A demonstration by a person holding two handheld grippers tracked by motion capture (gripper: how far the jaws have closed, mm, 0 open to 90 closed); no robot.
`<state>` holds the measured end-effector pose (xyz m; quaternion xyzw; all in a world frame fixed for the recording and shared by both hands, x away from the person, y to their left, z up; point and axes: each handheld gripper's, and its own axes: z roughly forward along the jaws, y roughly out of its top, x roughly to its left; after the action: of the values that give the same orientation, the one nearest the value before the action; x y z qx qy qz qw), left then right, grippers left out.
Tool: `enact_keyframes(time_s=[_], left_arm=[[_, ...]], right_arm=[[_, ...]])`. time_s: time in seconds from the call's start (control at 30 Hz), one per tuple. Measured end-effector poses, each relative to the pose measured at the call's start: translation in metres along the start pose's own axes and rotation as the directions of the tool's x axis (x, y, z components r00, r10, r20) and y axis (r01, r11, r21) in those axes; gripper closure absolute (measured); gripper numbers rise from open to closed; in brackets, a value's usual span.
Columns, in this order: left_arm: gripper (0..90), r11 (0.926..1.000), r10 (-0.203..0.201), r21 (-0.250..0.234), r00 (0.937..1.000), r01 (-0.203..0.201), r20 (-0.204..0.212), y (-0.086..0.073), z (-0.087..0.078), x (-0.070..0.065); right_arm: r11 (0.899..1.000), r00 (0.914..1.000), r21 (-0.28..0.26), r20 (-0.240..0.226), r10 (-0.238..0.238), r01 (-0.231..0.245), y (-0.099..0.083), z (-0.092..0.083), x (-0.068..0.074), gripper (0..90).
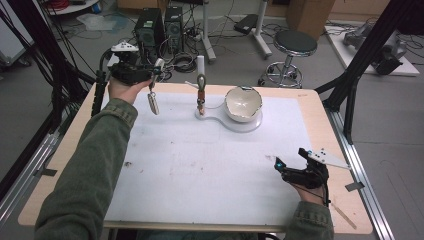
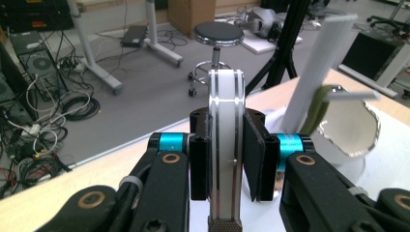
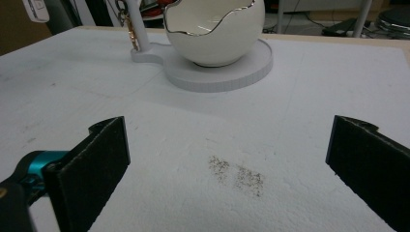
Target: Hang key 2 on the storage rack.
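over the far left corner: a carabiner in the grip

on the white-topped surface (image 1: 210,170) a round stand (image 1: 235,122) carries an egg-shaped white bowl (image 1: 243,103), with a keyring hung on its post (image 1: 201,95). left hand-held gripper (image 1: 156,70), raised above the surface's far left corner, is clamped on a silver carabiner (image 1: 153,102) that hangs down. right hand-held gripper (image 1: 278,165) rests near the right edge, pads wide apart.

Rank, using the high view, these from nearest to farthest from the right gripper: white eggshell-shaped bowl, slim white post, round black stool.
1. White eggshell-shaped bowl, on its white stand.
2. Slim white post, left of the bowl.
3. Round black stool, on the floor beyond the table.
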<state>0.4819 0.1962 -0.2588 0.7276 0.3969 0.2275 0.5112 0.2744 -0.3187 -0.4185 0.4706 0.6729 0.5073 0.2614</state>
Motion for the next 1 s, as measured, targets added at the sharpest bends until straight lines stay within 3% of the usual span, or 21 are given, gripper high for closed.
enact_keyframes(time_s=[0.33, 0.57, 0.87, 1.0], left_arm=[[74.1, 0.9999, 0.010, -0.008, 0.9999, -0.010, 0.012, 0.020, 0.021, -0.008], [74.1, 0.9988, -0.047, -0.013, 0.9987, 0.047, 0.021, 0.020, 0.033, -0.006], [74.2, 0.9976, -0.063, -0.029, 0.9979, 0.063, 0.013, 0.028, 0.048, -0.009], [74.1, 0.9940, -0.098, -0.047, 0.9951, 0.099, 0.014, 0.027, 0.055, -0.008]], right_arm=[[1.000, 1.0000, -0.001, 0.002, 0.009, -0.009, 0.000, 0.000, 0.000, 0.6], [1.000, 0.9999, -0.010, 0.006, 0.015, -0.015, 0.000, -0.002, -0.001, 0.6], [1.000, 1.0000, -0.008, -0.003, 0.005, -0.005, 0.000, -0.001, -0.001, 0.6], [1.000, 1.0000, -0.007, -0.005, 0.007, -0.007, 0.000, -0.001, -0.001, 0.5]])
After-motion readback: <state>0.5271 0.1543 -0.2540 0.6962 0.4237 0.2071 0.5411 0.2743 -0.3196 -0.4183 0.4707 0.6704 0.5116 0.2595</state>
